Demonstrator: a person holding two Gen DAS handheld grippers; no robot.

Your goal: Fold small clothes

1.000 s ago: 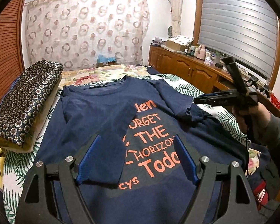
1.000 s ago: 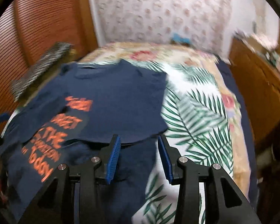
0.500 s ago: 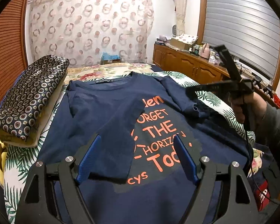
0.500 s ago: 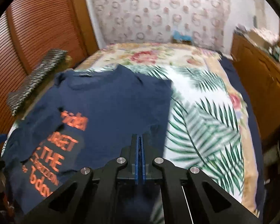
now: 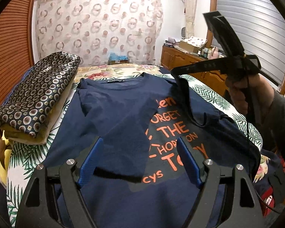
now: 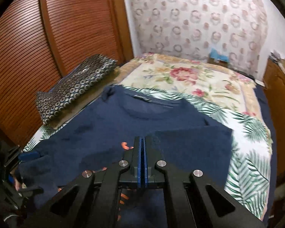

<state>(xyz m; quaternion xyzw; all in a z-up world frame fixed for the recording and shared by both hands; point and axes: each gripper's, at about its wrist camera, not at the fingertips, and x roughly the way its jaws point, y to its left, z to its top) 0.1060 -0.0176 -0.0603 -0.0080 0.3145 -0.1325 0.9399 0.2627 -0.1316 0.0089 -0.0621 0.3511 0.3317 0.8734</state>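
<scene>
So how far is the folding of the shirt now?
Done: the left sleeve of the navy cotton T-shirt with orange print already lies folded over its front. In hand: the right tool, shut on the right sleeve, lifts it. The left tool hangs open. Left: laying that sleeve down and folding the body.

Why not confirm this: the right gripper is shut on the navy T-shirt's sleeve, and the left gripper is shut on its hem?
Only the last part is wrong: the left wrist view shows the left gripper open above the navy T-shirt, gripping nothing. The right gripper is indeed shut on its sleeve.
</scene>
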